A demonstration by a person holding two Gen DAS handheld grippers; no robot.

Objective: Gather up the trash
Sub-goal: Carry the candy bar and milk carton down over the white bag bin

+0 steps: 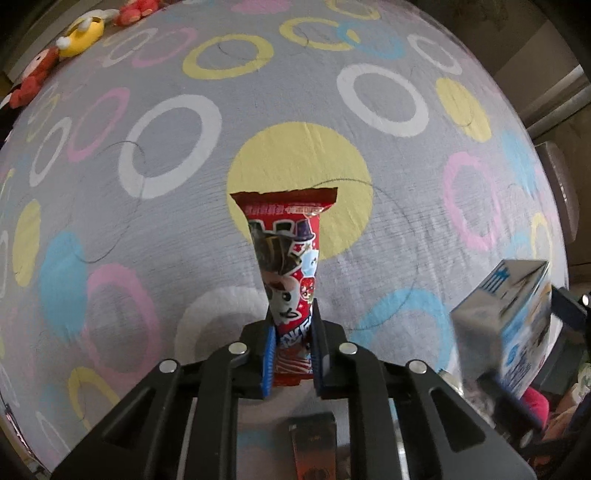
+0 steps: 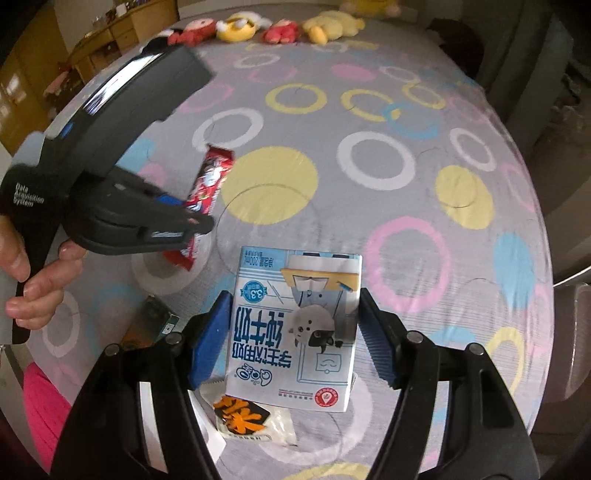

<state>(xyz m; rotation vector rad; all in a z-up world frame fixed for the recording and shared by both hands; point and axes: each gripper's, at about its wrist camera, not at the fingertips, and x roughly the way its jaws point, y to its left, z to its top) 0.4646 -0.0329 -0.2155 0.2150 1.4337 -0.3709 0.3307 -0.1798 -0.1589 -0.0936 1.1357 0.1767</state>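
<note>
My left gripper (image 1: 293, 325) is shut on the lower end of a red snack wrapper (image 1: 288, 251), which stands up between the blue pads, lifted off the grey ring-patterned sheet (image 1: 166, 229). My right gripper (image 2: 293, 295) is shut on a blue-and-white milk carton (image 2: 295, 332), its pads pressed against both side walls. The carton (image 1: 506, 325) also shows blurred at the right edge of the left wrist view. In the right wrist view the left gripper (image 2: 192, 214) and the wrapper (image 2: 212, 177) sit at the left, with a person's hand (image 2: 37, 288) on the handle.
An orange-and-black sachet (image 2: 243, 417) lies on the sheet under the carton. A small dark box (image 2: 155, 321) lies beside it, also visible below the left fingers as the box (image 1: 314, 443). Plush toys (image 2: 236, 27) line the far edge. A wooden cabinet (image 2: 110, 37) stands beyond them, and a pink cloth (image 2: 40, 406) sits at the near left.
</note>
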